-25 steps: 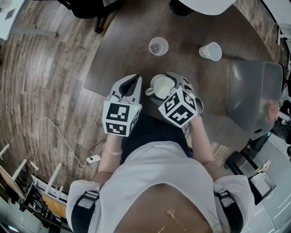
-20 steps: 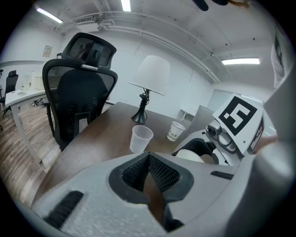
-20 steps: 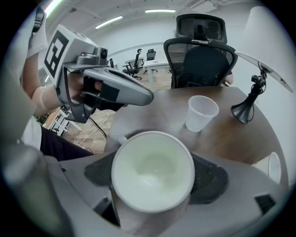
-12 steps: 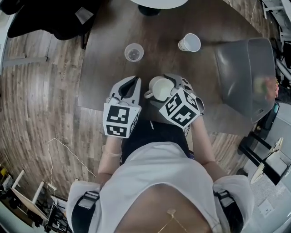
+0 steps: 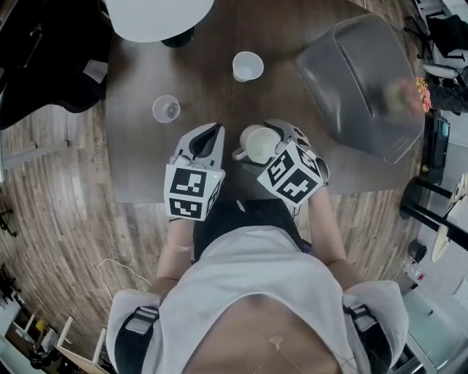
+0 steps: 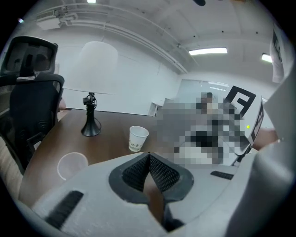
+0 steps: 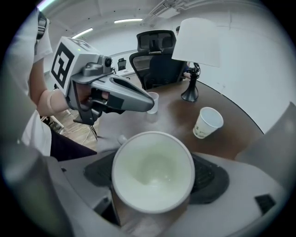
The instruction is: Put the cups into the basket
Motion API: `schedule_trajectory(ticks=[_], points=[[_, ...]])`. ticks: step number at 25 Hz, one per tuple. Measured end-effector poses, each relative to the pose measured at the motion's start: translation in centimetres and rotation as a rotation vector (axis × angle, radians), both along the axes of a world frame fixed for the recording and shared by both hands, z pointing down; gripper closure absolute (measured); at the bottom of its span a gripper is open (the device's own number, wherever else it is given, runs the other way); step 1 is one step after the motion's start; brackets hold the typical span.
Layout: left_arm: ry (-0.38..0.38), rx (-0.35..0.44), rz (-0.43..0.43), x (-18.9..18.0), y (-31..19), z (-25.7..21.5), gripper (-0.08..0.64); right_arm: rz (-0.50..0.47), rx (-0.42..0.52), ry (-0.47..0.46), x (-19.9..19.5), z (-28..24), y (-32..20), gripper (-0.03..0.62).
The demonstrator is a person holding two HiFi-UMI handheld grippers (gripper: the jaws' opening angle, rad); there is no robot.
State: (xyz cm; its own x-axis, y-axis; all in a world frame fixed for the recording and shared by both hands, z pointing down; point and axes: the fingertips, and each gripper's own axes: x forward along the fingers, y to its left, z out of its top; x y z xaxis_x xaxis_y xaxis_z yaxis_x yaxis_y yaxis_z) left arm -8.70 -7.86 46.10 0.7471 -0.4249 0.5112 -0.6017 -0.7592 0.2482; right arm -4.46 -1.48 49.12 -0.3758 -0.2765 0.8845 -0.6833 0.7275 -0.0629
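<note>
My right gripper (image 5: 272,135) is shut on a white mug (image 5: 258,143), held above the near edge of the dark table (image 5: 278,80); the mug (image 7: 152,177) fills the right gripper view, mouth toward the camera. My left gripper (image 5: 210,134) hovers just left of it, shut and empty, its pads (image 6: 149,172) meeting. A white paper cup (image 5: 248,66) stands upright further back, and a clear plastic cup (image 5: 166,109) stands to its left. The grey basket (image 5: 365,80) sits at the table's right.
A white-shaded lamp (image 5: 157,14) stands at the table's far edge, its black base (image 6: 90,127) seen in the left gripper view. A black office chair (image 5: 36,66) is at the far left. Wooden floor (image 5: 66,212) lies to the near left.
The head view has swung: table, cups and basket slid leftward and turned in the frame. Both grippers and the held mug kept their places in view.
</note>
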Motion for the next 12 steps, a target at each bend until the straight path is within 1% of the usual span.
schedule_trajectory(ticks=[12], points=[[-0.041, 0.044, 0.291, 11.2, 3.8, -1.7, 0.548, 0.222, 0.012, 0.001, 9.1, -1.6, 4.9, 0.176]])
